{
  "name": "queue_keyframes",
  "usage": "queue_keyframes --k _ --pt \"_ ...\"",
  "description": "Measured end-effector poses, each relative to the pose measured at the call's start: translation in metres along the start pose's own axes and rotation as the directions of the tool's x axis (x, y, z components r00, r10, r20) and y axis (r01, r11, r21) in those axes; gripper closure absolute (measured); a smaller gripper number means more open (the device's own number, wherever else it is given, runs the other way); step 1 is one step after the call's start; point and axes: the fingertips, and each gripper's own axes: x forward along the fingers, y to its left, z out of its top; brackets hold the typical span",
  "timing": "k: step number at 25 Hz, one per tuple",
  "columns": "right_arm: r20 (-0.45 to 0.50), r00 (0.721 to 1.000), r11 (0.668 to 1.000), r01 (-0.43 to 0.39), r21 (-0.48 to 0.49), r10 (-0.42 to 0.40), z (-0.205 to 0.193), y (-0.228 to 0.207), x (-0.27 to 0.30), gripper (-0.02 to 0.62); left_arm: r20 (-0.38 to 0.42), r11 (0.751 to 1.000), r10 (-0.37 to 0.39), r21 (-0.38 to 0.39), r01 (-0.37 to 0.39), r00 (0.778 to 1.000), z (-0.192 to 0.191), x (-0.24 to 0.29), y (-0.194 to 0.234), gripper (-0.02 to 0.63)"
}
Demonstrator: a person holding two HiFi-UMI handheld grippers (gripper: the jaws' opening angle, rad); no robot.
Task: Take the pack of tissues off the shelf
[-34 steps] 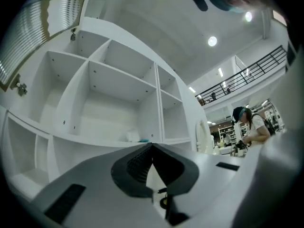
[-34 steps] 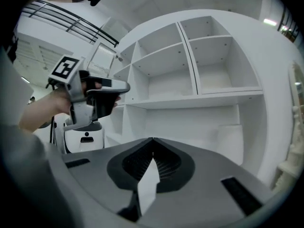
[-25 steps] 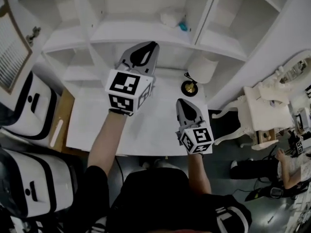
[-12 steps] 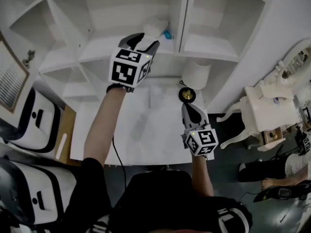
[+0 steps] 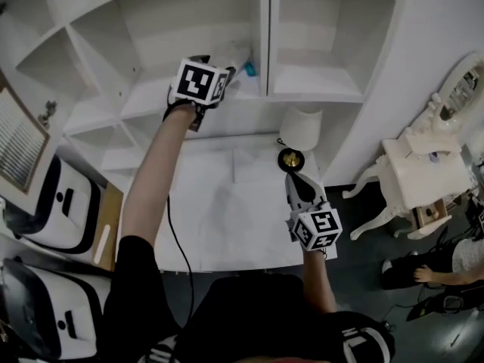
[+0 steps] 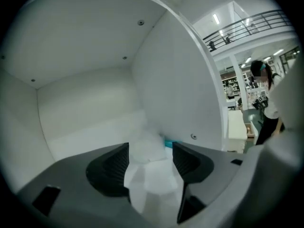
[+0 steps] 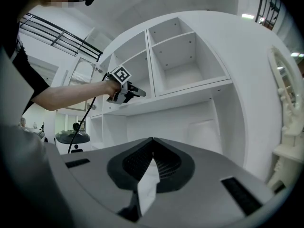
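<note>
Reaching up and away from the white table, the left gripper now has its tips inside the white wooden shelf, and its jaws have just been opening to a wide gap. The soft white pack of tissues with a teal patch lies between them, on the shelf board at the compartment's right rear corner, against the upright divider; the pads do not seem to press on it yet. The right gripper hangs low over the table's far right edge with its jaws together on nothing, just beside the white-shaded lamp with a round brass base. The step in hand looks like the grasp itself. To do it well, the left gripper should slide a little further in, so both pads flank the body of the pack and not only its near end, then close gently, since the wrapper will crumple. It should draw straight back along the board, clear of the divider. Counted here: one pack of tissues, two grippers, one lamp, one table.
</note>
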Motion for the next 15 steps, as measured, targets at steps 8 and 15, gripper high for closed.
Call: queue_keyframes --k 8,15 --pt "-0.018 1.000 1.000 0.021 0.021 -0.020 -0.008 -0.014 -0.003 0.577 -0.052 0.994 -0.019 -0.105 0.013 0.998 -0.005 0.029 0.027 0.325" --pt "-0.029 0.999 1.000 0.015 0.020 -0.015 -0.012 -0.015 0.002 0.577 -0.123 0.982 -0.174 -0.093 0.163 0.977 -0.002 0.045 0.021 0.288"
